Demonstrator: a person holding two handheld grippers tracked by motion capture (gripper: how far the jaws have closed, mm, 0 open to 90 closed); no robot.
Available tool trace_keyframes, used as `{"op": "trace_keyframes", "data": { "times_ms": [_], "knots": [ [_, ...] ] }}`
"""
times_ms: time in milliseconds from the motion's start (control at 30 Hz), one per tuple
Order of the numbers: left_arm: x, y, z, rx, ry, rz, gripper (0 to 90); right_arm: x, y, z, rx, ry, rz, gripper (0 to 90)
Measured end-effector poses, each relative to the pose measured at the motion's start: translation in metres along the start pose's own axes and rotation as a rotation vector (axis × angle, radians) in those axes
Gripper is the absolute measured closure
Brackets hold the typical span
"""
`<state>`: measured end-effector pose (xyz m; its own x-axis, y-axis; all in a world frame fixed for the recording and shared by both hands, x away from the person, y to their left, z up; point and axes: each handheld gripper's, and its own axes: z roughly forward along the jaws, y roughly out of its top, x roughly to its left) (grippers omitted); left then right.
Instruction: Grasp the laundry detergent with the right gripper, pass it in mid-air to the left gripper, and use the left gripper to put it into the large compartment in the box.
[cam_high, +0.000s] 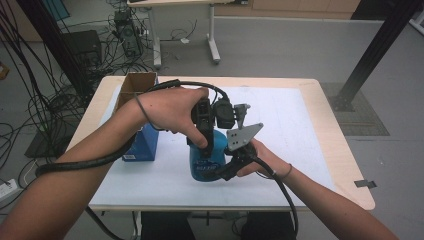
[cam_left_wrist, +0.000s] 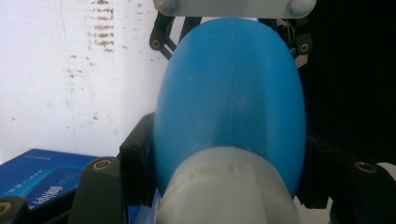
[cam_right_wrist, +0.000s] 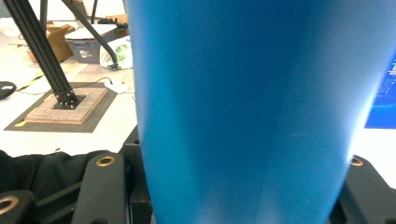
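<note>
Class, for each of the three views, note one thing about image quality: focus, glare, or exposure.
High view: even lighting, fairly sharp, the blue bottle legible. Left gripper view: the bottle close and slightly soft, the white mat washed out, the right side very dark. Right gripper view: the bottle so near it blurs, while the floor behind stays sharper.

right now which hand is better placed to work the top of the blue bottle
Left, most likely. The left gripper clamps the blue bottle from above, near its white neck, while the right gripper grips the body from the side, steadying it.
</note>
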<state>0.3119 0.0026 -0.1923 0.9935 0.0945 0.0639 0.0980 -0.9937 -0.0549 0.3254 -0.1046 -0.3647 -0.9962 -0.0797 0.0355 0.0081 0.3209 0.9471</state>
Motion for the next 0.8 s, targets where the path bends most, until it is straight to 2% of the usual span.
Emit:
{"op": "trace_keyframes", "data": {
  "times_ms": [800],
  "knots": [
    [-0.0011, -0.0008, 0.0001, 0.003, -0.002, -0.01, 37.4, 0.0006, 0.0001, 0.0014, -0.001, 0.006, 0.001, 40.5]
  ]
}}
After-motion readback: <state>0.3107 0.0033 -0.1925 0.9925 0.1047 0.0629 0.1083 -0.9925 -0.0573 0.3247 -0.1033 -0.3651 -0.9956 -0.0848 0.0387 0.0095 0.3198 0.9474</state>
